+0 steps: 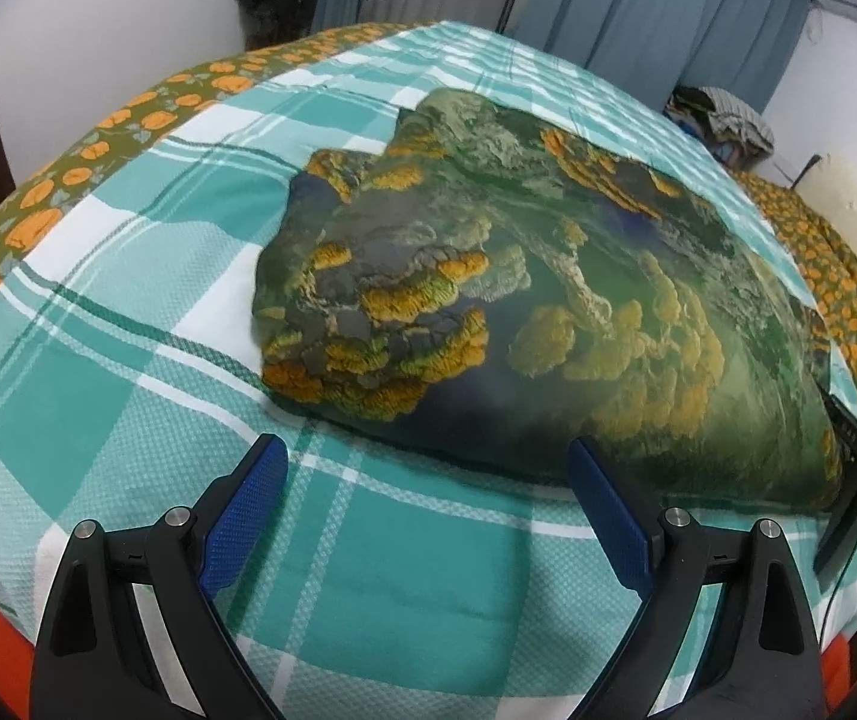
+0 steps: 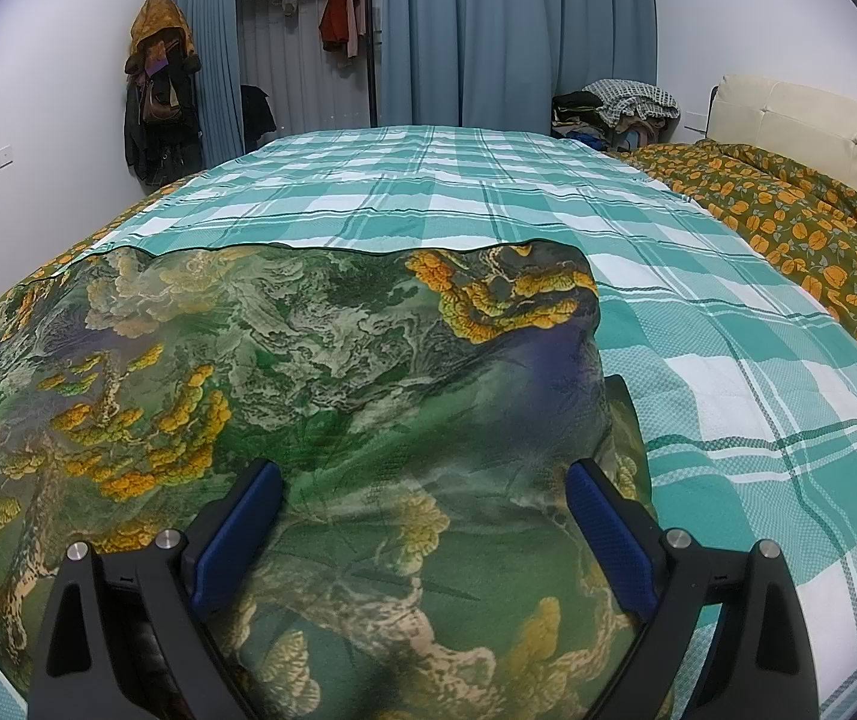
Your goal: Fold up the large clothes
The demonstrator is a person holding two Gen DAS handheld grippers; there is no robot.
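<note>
A: Left side?
B: My left gripper (image 1: 425, 462) is spread wide, nothing in it, over the teal plaid sheet (image 1: 128, 240) just short of the garment's near edge.
A: Garment?
B: Green printed garment (image 1: 488, 276) lies folded flat on the bed.
A: Right?
B: My right gripper (image 2: 425, 483) is wide apart too, empty, over the cloth.

text: none legible — labels: none | brands: none | numbers: none | signs: none
</note>
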